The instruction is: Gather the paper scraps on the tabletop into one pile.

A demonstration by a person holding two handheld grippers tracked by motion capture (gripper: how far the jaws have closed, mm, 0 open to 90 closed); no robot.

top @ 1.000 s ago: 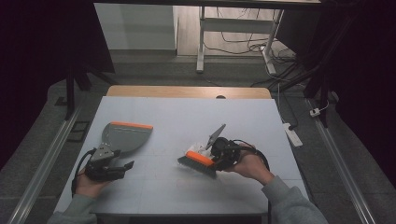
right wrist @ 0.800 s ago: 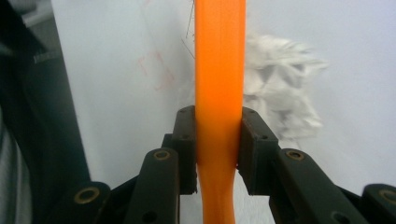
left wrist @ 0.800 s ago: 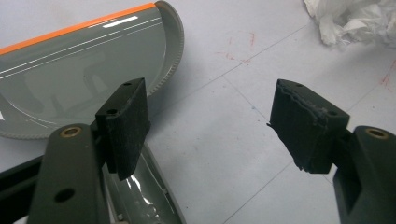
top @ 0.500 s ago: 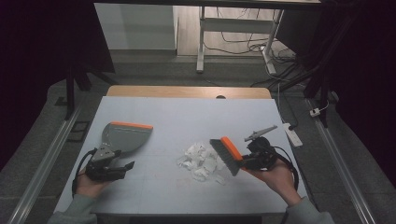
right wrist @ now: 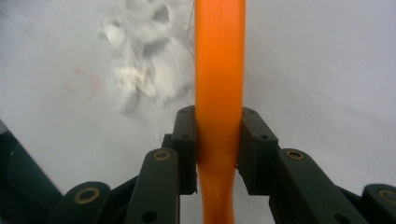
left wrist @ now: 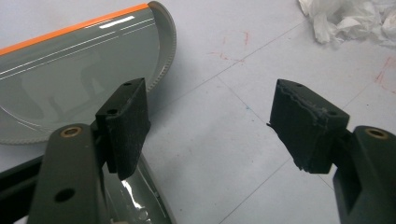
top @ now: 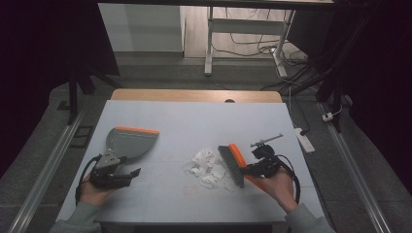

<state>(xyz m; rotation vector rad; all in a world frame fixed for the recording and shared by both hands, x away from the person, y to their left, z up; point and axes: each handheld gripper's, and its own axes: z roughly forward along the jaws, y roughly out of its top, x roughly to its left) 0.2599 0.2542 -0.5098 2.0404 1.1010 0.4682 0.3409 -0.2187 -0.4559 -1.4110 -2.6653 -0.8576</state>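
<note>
Right hand-held gripper (top: 252, 169): jaws clamped on the orange handle of a brush (right wrist: 219, 74), bristles set against a heap of crumpled white paper (top: 209, 167) mid-table (top: 194, 111); left hand-held gripper (left wrist: 210, 126) held wide open and empty, just beside the grey orange-edged dustpan (top: 128, 143) at table left.

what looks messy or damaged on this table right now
A heap of crumpled white paper scraps lies loose mid-table, beside the brush bristles. The left hand-held gripper has one pad with a ragged, chipped edge.
</note>
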